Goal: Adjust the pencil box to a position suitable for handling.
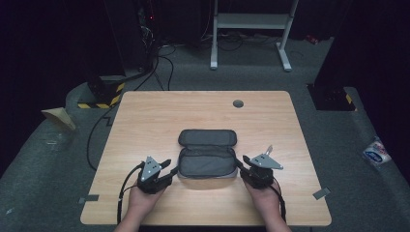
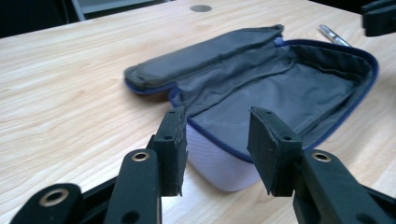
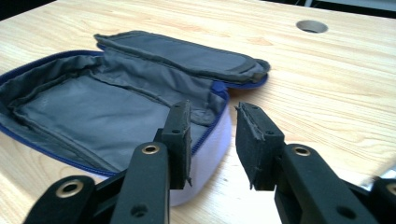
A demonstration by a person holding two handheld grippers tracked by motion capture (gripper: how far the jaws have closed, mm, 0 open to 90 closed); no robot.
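A soft grey fabric pouch with blue zip edging [image 1: 207, 160] lies unzipped near the front middle of the light wooden desk [image 1: 145, 116], its lid [image 1: 208, 137] folded back flat and its lined inside apparently bare. The left gripper [image 1: 170, 170] and right gripper [image 1: 240, 163] flank its two ends, jaws parted around the rim but clamping nothing. Opening looks complete; filling or closing it seems to remain. A silver pen [image 2: 334, 35] lies beyond the pouch.

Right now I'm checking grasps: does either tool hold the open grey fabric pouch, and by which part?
Neither does. The left tool and right tool stand open at opposite ends of the grey fabric pouch, pads off its rim.
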